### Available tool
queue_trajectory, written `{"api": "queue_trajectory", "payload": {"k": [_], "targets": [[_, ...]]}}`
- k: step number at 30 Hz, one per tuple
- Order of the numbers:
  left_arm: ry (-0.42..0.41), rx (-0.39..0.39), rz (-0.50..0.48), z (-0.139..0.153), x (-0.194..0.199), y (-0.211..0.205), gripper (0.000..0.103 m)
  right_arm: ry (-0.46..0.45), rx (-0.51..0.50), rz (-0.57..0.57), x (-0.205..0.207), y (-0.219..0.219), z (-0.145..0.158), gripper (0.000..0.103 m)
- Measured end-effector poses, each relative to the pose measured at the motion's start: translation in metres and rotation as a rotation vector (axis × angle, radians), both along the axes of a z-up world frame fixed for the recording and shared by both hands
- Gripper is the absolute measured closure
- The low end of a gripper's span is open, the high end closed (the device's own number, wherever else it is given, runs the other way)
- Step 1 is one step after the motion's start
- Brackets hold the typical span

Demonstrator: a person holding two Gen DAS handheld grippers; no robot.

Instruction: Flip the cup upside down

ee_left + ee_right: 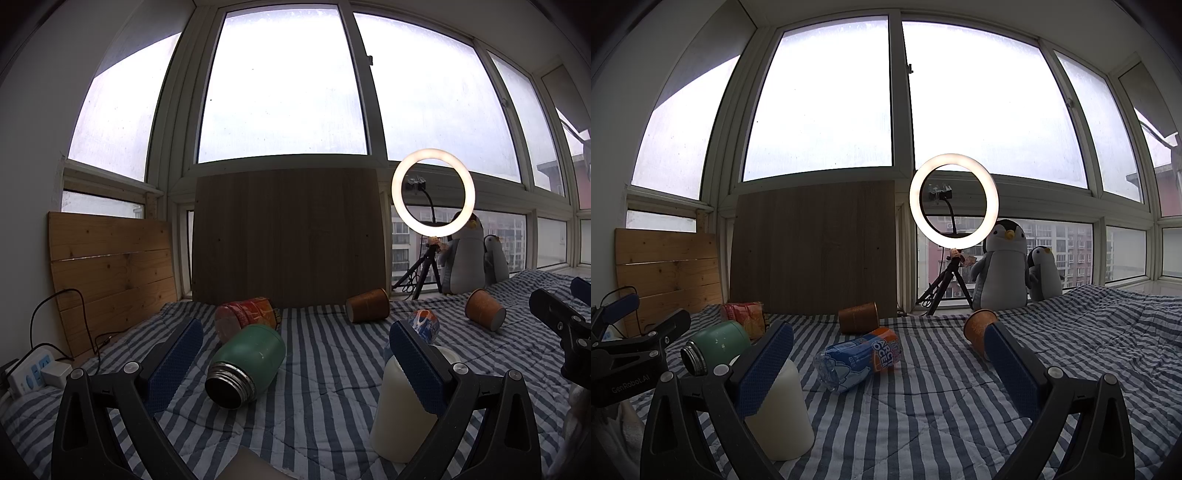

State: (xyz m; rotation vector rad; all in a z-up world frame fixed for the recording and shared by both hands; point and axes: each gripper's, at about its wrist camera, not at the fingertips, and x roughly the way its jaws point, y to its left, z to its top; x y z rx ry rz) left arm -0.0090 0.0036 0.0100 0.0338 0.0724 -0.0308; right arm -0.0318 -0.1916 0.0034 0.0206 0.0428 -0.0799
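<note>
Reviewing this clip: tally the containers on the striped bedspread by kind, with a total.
Brown paper cups, lying on their sides: 2
Cream cup, standing: 1
Green flask, lidless, on its side: 1
Blue-and-orange plastic bottle, lying down: 1
Orange-red snack container, lying down: 1
Total: 6

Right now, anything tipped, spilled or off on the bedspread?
Most containers lie toppled: the green flask on its side, cap off, two paper cups, the plastic bottle and an orange jar. Only the cream cup stands. No spill visible. Both grippers are open.
</note>
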Motion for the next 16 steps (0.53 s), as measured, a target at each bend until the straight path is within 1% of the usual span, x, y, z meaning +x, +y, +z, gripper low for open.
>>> {"api": "queue_trajectory", "payload": {"k": [16], "targets": [[0.008, -0.002, 0.006, -0.0011, 0.0006, -0.0011, 0.001, 0.003, 0.002, 0.002, 0.0017, 0.0002, -0.0013, 0.001]]}}
